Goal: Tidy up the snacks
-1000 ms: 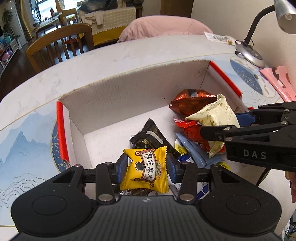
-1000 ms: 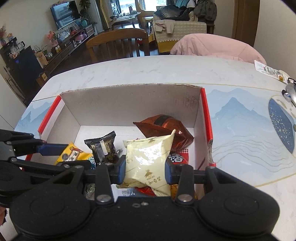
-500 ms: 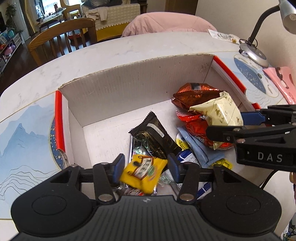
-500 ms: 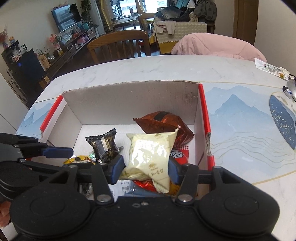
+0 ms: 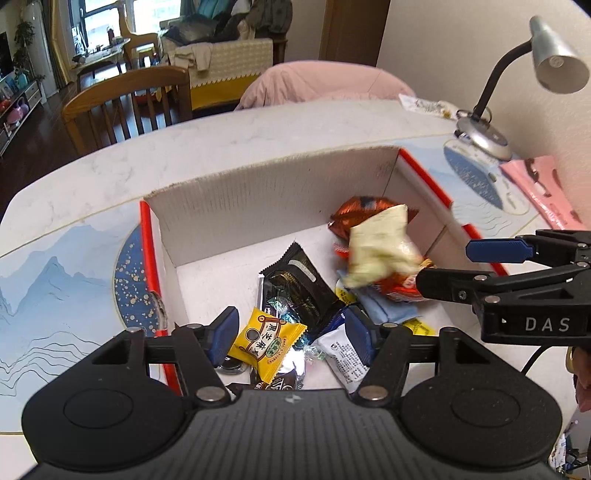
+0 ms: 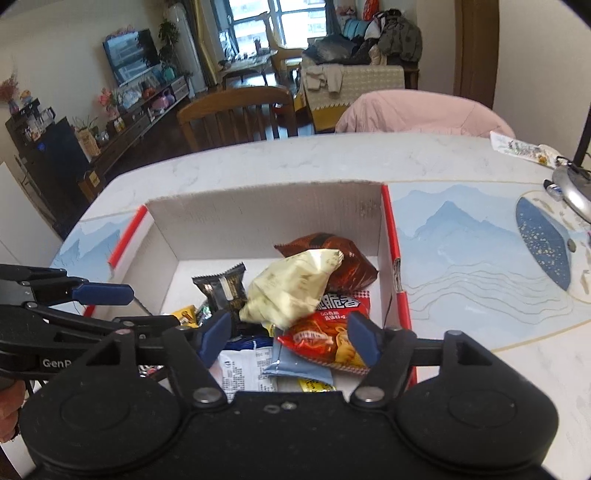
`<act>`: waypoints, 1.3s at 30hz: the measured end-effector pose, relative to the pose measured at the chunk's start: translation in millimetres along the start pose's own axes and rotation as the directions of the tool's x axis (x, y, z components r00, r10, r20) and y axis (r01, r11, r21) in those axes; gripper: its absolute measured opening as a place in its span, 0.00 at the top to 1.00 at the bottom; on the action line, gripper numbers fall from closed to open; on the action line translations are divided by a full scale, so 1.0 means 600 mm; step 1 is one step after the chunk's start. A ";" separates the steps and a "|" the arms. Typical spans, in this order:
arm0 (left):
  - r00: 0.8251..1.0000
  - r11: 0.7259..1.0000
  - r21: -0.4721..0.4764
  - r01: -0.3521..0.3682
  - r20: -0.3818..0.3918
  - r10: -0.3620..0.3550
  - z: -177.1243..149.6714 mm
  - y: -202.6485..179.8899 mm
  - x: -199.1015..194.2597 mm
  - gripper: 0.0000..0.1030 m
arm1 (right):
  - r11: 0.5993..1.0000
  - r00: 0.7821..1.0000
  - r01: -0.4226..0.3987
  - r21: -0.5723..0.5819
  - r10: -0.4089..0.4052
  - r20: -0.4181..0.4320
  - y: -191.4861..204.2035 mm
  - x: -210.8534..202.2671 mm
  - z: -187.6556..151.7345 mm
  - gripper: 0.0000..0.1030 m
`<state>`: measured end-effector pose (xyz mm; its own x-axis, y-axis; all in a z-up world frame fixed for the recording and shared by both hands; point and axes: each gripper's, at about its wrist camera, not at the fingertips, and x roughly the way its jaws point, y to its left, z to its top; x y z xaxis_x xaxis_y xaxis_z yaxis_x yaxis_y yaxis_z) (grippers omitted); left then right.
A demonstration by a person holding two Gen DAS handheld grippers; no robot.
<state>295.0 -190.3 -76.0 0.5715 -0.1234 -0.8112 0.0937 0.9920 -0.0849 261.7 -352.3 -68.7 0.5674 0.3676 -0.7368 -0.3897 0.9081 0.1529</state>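
You are working in a lived-in home, at a marble-look dining table (image 6: pixel 258 162) with wooden chairs (image 6: pixel 236 114). Beyond it lies a living room: a television (image 6: pixel 129 55) on a low cabinet, a sofa (image 6: pixel 354 85) strewn with clothes, and a bright window (image 6: pixel 273 18).

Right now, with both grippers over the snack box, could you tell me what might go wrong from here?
1. The cream packet, blurred as if falling, looks perched on the red snack bag and may slide.
2. The opening left gripper hangs just above the yellow packet; a careless move could snag it.
3. The right gripper is close by; they could collide.
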 end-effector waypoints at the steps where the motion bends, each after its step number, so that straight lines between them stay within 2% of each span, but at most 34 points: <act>1: 1.000 1.000 -0.002 0.005 0.009 -0.005 -0.002 0.002 -0.008 0.39 | 1.000 1.000 0.000 0.003 0.000 0.008 0.003 -0.007 -0.001 0.26; 10: 0.996 0.999 -0.014 0.044 0.084 -0.043 -0.019 0.026 -0.077 0.39 | 1.000 0.995 -0.010 0.022 0.008 0.098 0.044 -0.070 -0.016 0.15; 14: 0.990 0.999 -0.009 0.050 0.135 -0.048 -0.031 0.034 -0.113 0.28 | 0.999 0.989 -0.012 0.036 0.007 0.145 0.064 -0.100 -0.023 0.06; 19: 0.981 0.997 -0.017 0.079 0.176 -0.075 -0.041 0.043 -0.153 0.27 | 0.998 0.980 -0.040 0.048 0.030 0.196 0.084 -0.133 -0.034 0.01; 23: 0.973 0.995 -0.024 0.101 0.213 -0.094 -0.051 0.051 -0.183 0.21 | 0.998 0.972 -0.038 0.057 0.023 0.234 0.102 -0.157 -0.044 0.00; 30: 0.958 0.993 -0.028 0.114 0.269 -0.102 -0.072 0.058 -0.225 0.12 | 0.999 0.950 0.015 0.033 -0.024 0.312 0.132 -0.187 -0.063 0.00; 36: 0.952 0.993 -0.021 0.119 0.285 -0.108 -0.092 0.056 -0.250 0.04 | 0.998 0.940 0.012 0.054 -0.029 0.340 0.146 -0.198 -0.079 0.00; 39: 0.950 0.993 -0.020 0.120 0.292 -0.109 -0.101 0.055 -0.262 0.04 | 0.998 0.934 0.016 0.058 -0.036 0.356 0.151 -0.208 -0.091 0.00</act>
<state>159.1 -136.5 13.5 0.7709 -0.2335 -0.5926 0.1453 0.9703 -0.1933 115.9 -326.7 0.8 0.8024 0.3818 -0.4587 -0.3375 0.9242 0.1789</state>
